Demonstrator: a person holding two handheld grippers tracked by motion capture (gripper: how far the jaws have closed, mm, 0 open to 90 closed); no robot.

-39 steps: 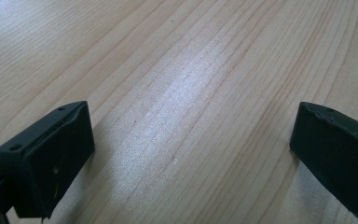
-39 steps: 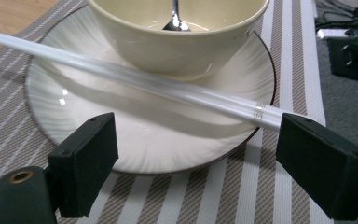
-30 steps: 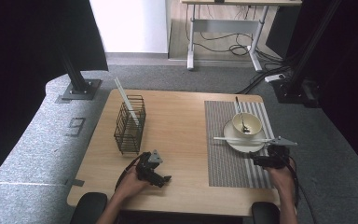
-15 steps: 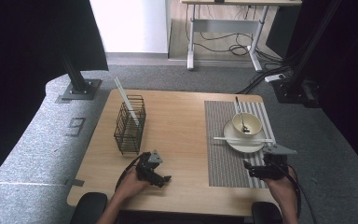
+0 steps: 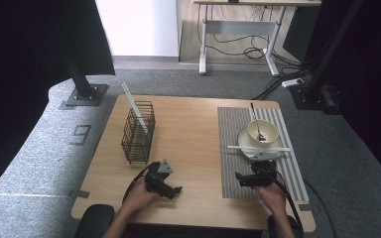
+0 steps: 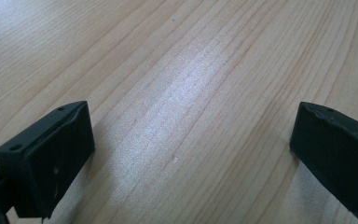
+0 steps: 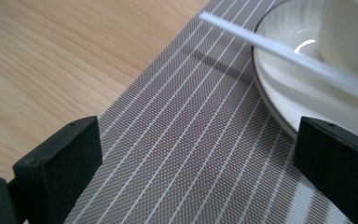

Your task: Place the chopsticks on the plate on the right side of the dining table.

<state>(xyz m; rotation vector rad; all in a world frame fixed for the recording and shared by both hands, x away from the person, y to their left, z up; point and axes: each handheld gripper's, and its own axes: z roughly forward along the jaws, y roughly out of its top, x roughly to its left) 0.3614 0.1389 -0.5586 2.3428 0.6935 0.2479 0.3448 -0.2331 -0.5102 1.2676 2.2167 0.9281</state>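
My left gripper (image 5: 174, 190) rests low over the bare wooden table (image 5: 193, 124) near its front edge, open with nothing between its fingers; in the left gripper view (image 6: 191, 154) only wood grain lies between the jaws. My right gripper (image 5: 240, 179) is open over the grey striped placemat (image 5: 233, 163), just in front of a white plate (image 5: 244, 144). A cream bowl (image 5: 267, 130) with a spoon (image 5: 254, 115) stands on the plate. A white stick (image 5: 283, 148) lies across the plate's near rim. In the right gripper view (image 7: 200, 163) the placemat (image 7: 191, 140), plate (image 7: 279, 88) and stick (image 7: 284, 51) lie ahead.
A black wire basket (image 5: 138, 134) stands on the left half of the table with a second white stick (image 5: 130, 101) leaning out of it. Bare wood stretches between basket and placemat. Grey carpet surrounds the table.
My right gripper has drawn back from the plate's right side toward the front edge and turned to point left. The white stick stays on the plate. The left gripper has not moved.
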